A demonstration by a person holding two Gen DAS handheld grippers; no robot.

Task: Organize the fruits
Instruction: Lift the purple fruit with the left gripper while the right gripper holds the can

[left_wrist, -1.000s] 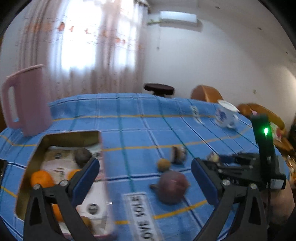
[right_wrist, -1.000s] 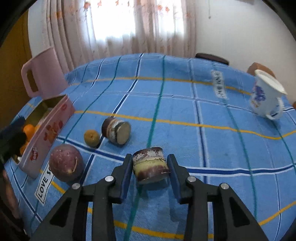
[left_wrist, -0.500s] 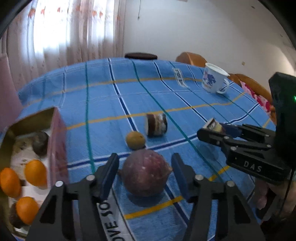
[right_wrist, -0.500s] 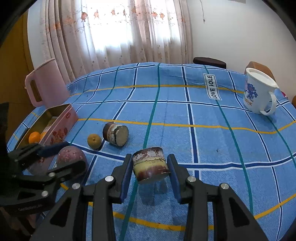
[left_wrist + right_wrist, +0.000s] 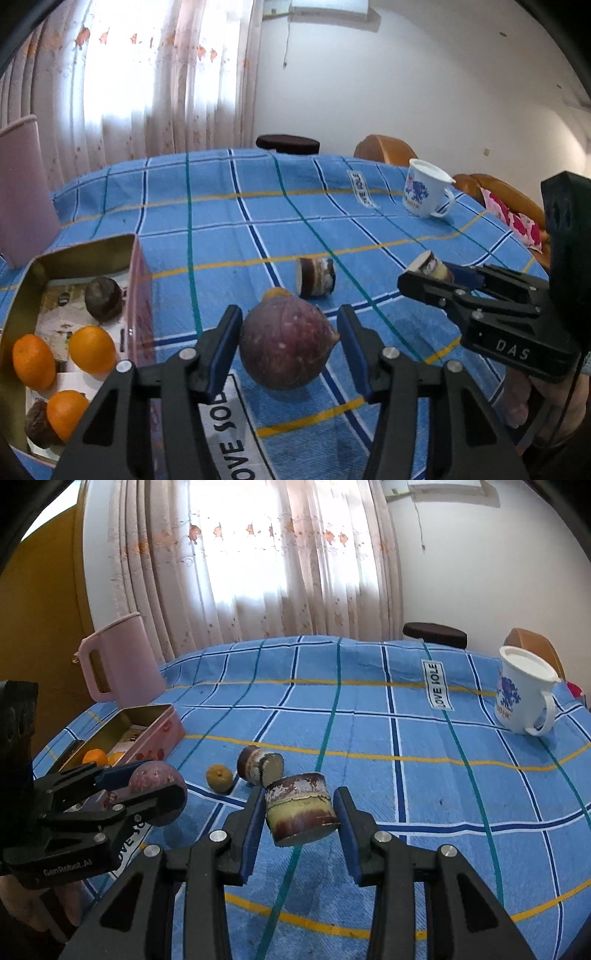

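My left gripper [image 5: 288, 347] is shut on a round purple fruit [image 5: 284, 343] and holds it above the blue checked cloth; it also shows in the right wrist view [image 5: 155, 786]. My right gripper [image 5: 301, 819] is shut on a short brown-and-yellow fruit chunk [image 5: 301, 812], lifted off the cloth. A second brown chunk [image 5: 316, 277] and a small yellow-brown fruit [image 5: 219, 778] lie on the cloth between the grippers. A pink tin box [image 5: 140, 280] at the left holds oranges [image 5: 92, 349] and dark fruits [image 5: 103, 299].
A pink jug [image 5: 118, 657] stands behind the box at the far left. A white mug with blue print [image 5: 524, 694] stands at the far right. A dark stool [image 5: 434, 635] and an orange chair [image 5: 384, 149] sit beyond the table's far edge.
My left gripper swung from the box to the purple fruit, closed on it and lifted it. My right gripper has risen with the fruit chunk held.
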